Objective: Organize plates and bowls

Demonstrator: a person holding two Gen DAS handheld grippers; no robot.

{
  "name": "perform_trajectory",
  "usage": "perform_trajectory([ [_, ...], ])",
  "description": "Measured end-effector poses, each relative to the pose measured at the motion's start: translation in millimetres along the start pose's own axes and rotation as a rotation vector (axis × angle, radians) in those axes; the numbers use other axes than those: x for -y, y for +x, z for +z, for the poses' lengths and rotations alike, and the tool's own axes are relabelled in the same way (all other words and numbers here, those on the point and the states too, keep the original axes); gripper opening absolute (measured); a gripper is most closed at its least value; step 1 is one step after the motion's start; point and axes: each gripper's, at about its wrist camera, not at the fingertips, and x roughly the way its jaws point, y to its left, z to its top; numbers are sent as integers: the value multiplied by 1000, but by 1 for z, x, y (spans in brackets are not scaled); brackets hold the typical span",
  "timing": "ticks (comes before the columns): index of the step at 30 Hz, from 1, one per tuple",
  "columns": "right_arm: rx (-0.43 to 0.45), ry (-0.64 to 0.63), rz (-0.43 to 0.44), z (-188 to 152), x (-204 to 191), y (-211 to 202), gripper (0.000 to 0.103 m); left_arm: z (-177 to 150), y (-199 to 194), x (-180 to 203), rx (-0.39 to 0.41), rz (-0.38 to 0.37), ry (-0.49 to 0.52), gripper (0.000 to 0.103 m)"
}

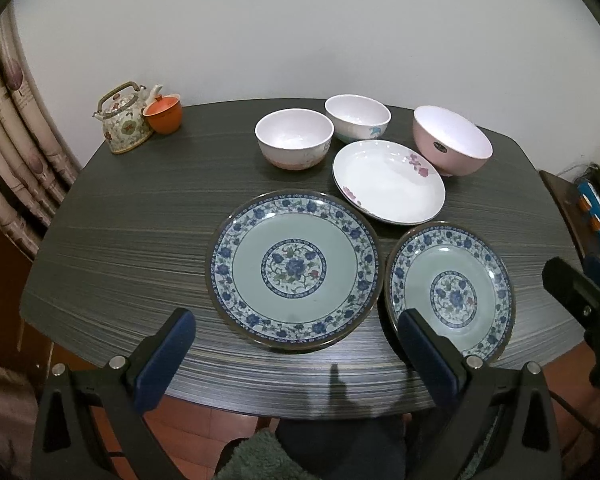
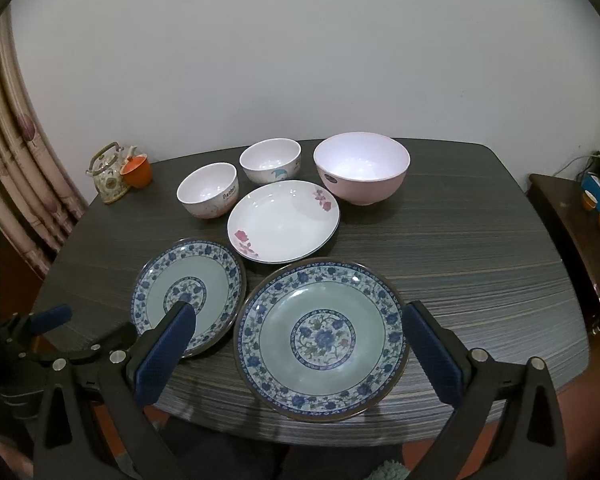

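Observation:
Two blue-patterned green plates lie at the table's front: one on the left (image 1: 294,270) (image 2: 188,298), one on the right (image 1: 452,292) (image 2: 322,338). Behind them lies a white plate with pink flowers (image 1: 388,182) (image 2: 284,220). Three bowls stand at the back: a white one (image 1: 294,138) (image 2: 208,190), a white one with a blue mark (image 1: 358,116) (image 2: 270,160), and a larger pink one (image 1: 452,140) (image 2: 362,168). My left gripper (image 1: 296,320) is open and empty above the front edge. My right gripper (image 2: 300,314) is open and empty over the right blue plate; it also shows in the left wrist view (image 1: 572,280).
A floral teapot (image 1: 124,120) (image 2: 108,176) and an orange lidded cup (image 1: 164,112) (image 2: 137,171) stand at the dark table's (image 1: 140,220) back left corner. A curtain (image 1: 16,128) hangs on the left. A side cabinet (image 2: 572,232) with small items stands on the right.

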Motion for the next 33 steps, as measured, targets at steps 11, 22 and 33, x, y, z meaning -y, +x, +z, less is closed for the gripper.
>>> perform_trajectory([
  [11, -5, 6, 7, -1, -1, 0, 102, -2, 4, -4, -9, 9, -6, 103],
  [22, -17, -19, 7, -5, -12, 5, 101, -3, 4, -6, -23, 2, -13, 103],
  [33, -16, -25, -2, -7, -16, 3, 101, -4, 5, -6, -34, -1, -9, 103],
])
